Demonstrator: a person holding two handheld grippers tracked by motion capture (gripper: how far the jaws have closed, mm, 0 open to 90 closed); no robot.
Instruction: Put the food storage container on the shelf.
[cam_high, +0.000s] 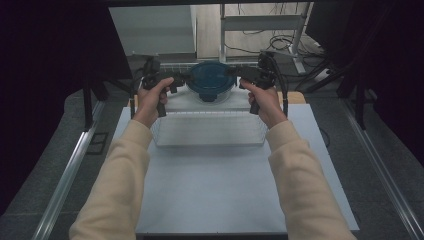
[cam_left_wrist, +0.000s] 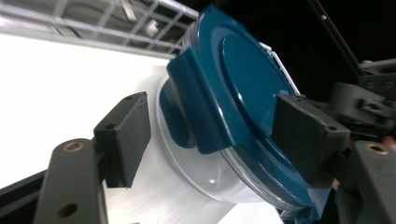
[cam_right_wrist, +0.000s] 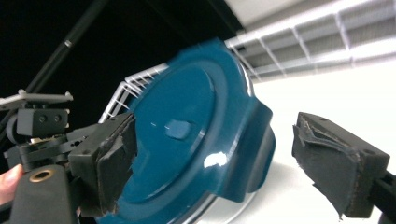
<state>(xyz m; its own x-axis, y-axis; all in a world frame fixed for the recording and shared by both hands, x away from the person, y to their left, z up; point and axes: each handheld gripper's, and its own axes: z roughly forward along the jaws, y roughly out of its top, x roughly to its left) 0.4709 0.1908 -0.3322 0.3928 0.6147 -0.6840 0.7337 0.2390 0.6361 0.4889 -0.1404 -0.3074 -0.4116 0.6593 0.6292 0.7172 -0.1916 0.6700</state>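
While both tools gape wide, the left tool (cam_high: 181, 80) and right tool (cam_high: 239, 76) flank a blue-lidded container (cam_high: 210, 80) above the wire basket (cam_high: 207, 130) near the tabletop's (cam_high: 225, 190) far edge.

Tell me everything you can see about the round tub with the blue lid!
The container is a round, clear bowl, glass or plastic by its look, closed by a dark teal lid with fold-down flaps at its edges. It sits at the far end of the table, just beyond a white wire basket. The left gripper and right gripper reach its opposite sides, jaws open astride the lid flaps. What is inside cannot be made out.
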